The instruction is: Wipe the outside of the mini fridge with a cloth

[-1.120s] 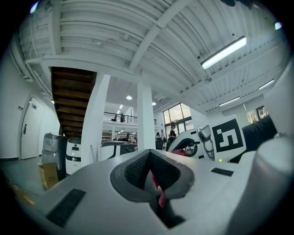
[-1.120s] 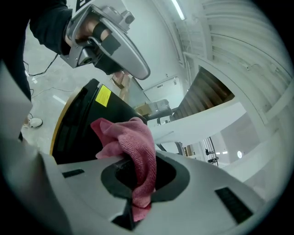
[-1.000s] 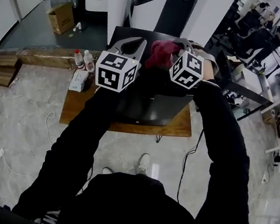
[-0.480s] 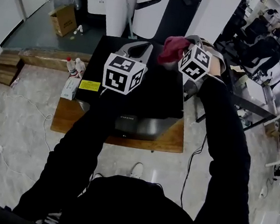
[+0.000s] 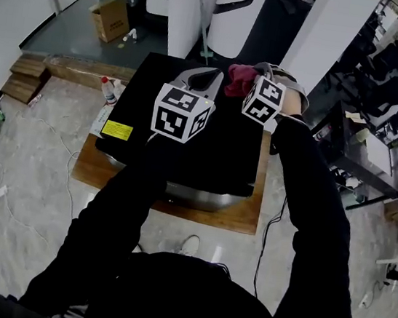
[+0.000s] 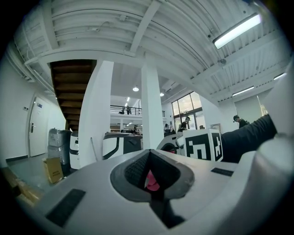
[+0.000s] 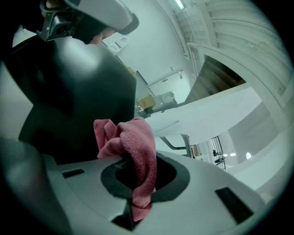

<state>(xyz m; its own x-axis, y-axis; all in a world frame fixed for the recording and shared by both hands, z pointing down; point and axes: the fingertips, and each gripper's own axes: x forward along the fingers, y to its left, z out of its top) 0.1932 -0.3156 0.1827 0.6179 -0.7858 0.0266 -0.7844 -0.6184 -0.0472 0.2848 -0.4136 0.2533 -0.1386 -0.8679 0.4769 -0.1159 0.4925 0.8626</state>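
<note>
The black mini fridge [image 5: 208, 148] stands on a low wooden platform, and I look down on its top. My right gripper [image 5: 249, 73] is shut on a bunched pink-red cloth [image 5: 238, 78] over the rear right part of that top. In the right gripper view the cloth [image 7: 131, 142] hangs out from between the jaws of the right gripper [image 7: 137, 167], with the fridge's dark surface [image 7: 69, 92] close behind it. My left gripper [image 5: 212, 76] hovers just left of the cloth with its jaws together and nothing in them. In the left gripper view the left gripper [image 6: 149, 153] points across the room.
The wooden platform [image 5: 242, 216] juts out around the fridge. A yellow label [image 5: 117, 130] is on the fridge's left edge. A bottle [image 5: 108, 89] stands to the left, with a cardboard box [image 5: 112, 17] behind. A white pillar [image 5: 187, 6] rises at the back and desks [image 5: 374, 168] stand to the right.
The head view has shifted, so more of the fridge top shows. Both grippers stay side by side over its rear part. The cloth is still held.
</note>
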